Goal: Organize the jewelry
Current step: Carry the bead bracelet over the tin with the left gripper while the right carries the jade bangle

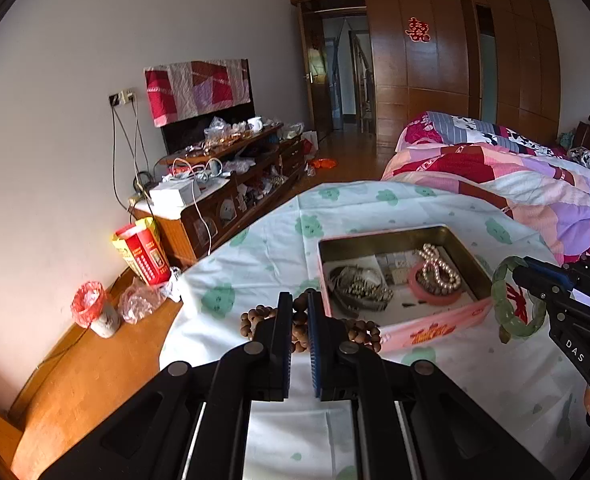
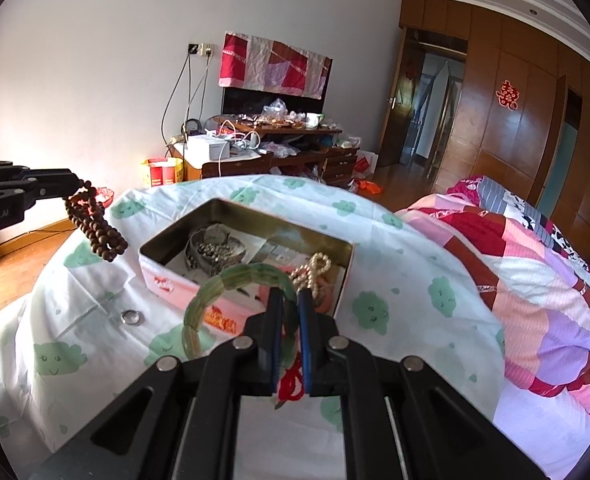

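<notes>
A pink tin box stands open on the cloud-print cloth, holding a pearl string, a pink ring and a silver chain heap. My left gripper is shut on a brown wooden bead string, which hangs lifted left of the box. My right gripper is shut on a green jade bangle with a red cord, held above the box's near side.
A small silver ring lies on the cloth in front of the box. A quilted bed lies to the right. A cluttered wooden cabinet stands along the wall. A red-and-yellow bag and a small bin sit on the floor.
</notes>
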